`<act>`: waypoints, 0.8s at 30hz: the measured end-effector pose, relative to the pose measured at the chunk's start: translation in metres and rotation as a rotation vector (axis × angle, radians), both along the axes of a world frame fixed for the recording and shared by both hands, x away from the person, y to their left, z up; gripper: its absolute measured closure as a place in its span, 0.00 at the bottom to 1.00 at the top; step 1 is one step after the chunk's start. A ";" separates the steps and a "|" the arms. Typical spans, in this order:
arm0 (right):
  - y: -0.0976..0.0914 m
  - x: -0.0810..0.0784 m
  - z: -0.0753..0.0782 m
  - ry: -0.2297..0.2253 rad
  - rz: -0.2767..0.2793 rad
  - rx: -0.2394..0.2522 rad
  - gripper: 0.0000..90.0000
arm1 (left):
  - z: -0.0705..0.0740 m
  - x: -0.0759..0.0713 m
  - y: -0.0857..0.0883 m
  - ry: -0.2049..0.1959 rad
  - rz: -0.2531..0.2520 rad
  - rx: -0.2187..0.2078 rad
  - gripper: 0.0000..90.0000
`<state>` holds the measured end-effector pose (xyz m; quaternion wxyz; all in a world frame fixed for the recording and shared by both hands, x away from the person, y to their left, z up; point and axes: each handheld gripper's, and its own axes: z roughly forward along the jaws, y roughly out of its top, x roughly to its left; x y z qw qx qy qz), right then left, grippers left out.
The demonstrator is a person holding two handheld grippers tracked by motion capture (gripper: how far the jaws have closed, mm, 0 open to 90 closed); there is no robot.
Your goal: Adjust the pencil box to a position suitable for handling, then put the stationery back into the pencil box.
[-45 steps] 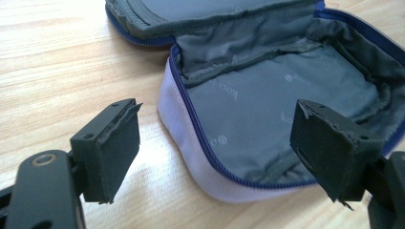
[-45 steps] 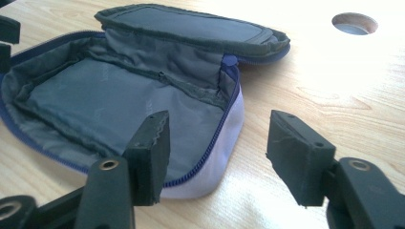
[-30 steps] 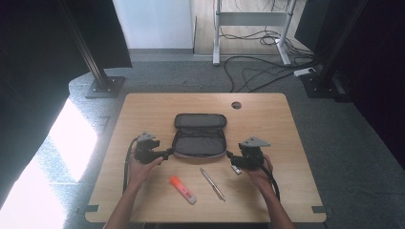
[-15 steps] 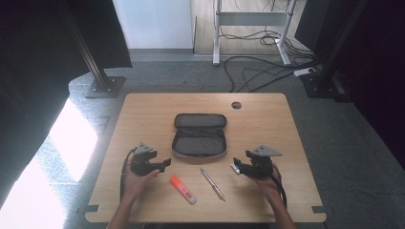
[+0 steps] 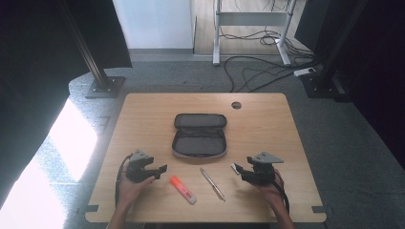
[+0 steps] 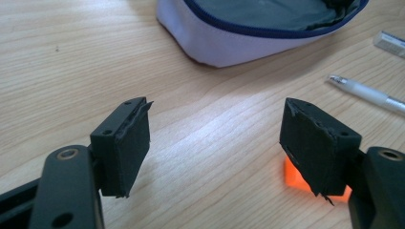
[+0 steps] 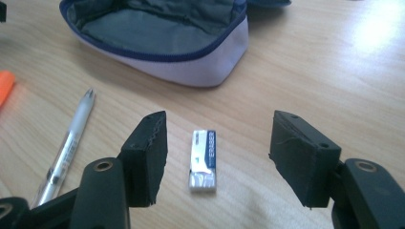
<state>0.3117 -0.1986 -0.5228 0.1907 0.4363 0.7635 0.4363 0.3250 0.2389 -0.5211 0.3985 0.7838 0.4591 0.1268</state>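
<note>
An open grey pencil case [image 5: 199, 136] lies mid-table. In front of it lie an orange highlighter [image 5: 183, 189], a silver pen [image 5: 212, 183] and a small white eraser [image 5: 236, 168]. My left gripper [image 5: 160, 169] hovers low, just left of the highlighter. Its jaws [image 6: 215, 119] have just been closing a little but stand open with bare wood between them. The highlighter [image 6: 293, 174] glows behind the right jaw. My right gripper [image 5: 241, 171] is open, and the eraser [image 7: 203, 160] lies on the table between its jaws [image 7: 218, 129], untouched. The pen [image 7: 69, 143] lies to its left.
The wooden table [image 5: 267, 124] has a round cable hole [image 5: 236, 105] at the back. The case's white wall [image 6: 239, 40] lies ahead of the left gripper. Black stand bases [image 5: 102, 86] and cables [image 5: 258, 71] are on the floor beyond the table.
Both hands have drawn back from the sides of the pencil case toward the front edge and sunk lower. The left now sits by the highlighter, the right over the eraser.
</note>
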 end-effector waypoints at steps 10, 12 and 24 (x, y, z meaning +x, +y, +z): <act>-0.001 -0.003 -0.008 0.012 -0.001 -0.013 0.43 | -0.003 -0.002 0.010 0.009 0.035 -0.016 0.30; -0.001 -0.004 -0.008 0.013 -0.003 -0.014 0.43 | -0.004 -0.002 0.012 0.013 0.041 -0.019 0.30; 0.009 0.002 -0.009 0.005 0.015 -0.038 0.46 | -0.007 -0.002 0.014 0.024 0.050 -0.022 0.30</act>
